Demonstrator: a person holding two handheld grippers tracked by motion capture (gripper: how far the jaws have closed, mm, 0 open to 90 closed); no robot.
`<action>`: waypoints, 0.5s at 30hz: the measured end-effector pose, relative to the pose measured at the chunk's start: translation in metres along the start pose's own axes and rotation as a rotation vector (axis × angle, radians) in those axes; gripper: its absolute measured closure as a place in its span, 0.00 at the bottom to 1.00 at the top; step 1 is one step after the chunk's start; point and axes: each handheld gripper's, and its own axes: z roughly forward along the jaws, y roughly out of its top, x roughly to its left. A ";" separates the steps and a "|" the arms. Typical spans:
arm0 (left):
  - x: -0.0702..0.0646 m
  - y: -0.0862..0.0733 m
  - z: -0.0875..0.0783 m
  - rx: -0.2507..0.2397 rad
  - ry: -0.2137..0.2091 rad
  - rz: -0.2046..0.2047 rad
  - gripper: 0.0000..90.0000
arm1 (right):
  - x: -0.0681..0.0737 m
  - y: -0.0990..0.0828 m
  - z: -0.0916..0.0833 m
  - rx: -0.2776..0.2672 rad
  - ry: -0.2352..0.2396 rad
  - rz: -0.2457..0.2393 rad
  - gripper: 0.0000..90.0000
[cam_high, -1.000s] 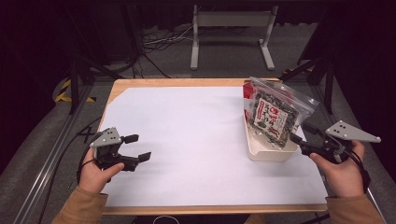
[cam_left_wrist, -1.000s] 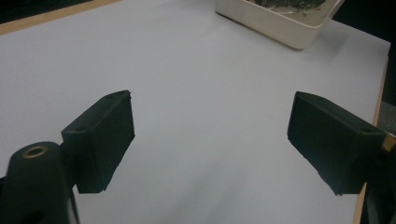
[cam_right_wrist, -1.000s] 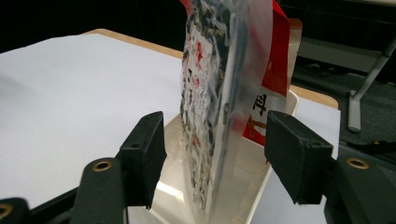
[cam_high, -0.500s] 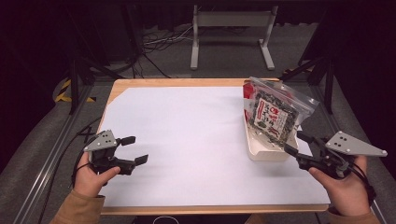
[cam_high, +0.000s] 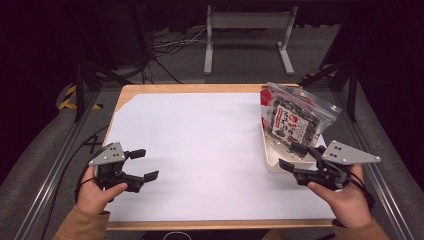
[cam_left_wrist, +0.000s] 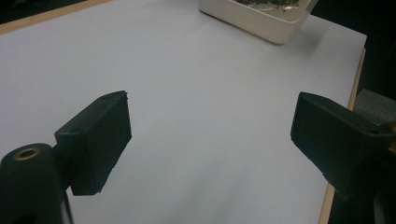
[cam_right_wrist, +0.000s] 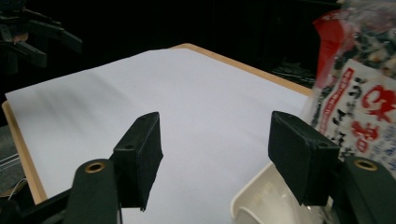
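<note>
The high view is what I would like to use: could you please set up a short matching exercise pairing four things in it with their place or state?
Things:
1. snack bag
2. white tray
3. left gripper
4. right gripper

Descriptions:
a. open and empty, over the paper near the table's left side
b. stands tilted in the tray, sticking out above its rim
c. open, jaws beside the tray's near end, gripping nothing
d. sits near the table's right edge, holding the bag

Pairs: 1-b, 2-d, 3-a, 4-c
</note>
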 end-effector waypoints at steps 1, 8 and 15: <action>-0.001 0.000 0.000 -0.001 -0.002 -0.001 0.14 | 0.001 0.000 0.003 0.001 0.004 -0.005 0.39; 0.000 -0.002 0.000 -0.008 -0.018 0.001 0.13 | 0.005 -0.007 0.027 -0.002 0.061 -0.009 0.38; 0.001 -0.009 -0.003 -0.025 -0.031 -0.012 0.12 | 0.010 -0.019 0.047 -0.001 0.102 -0.019 0.37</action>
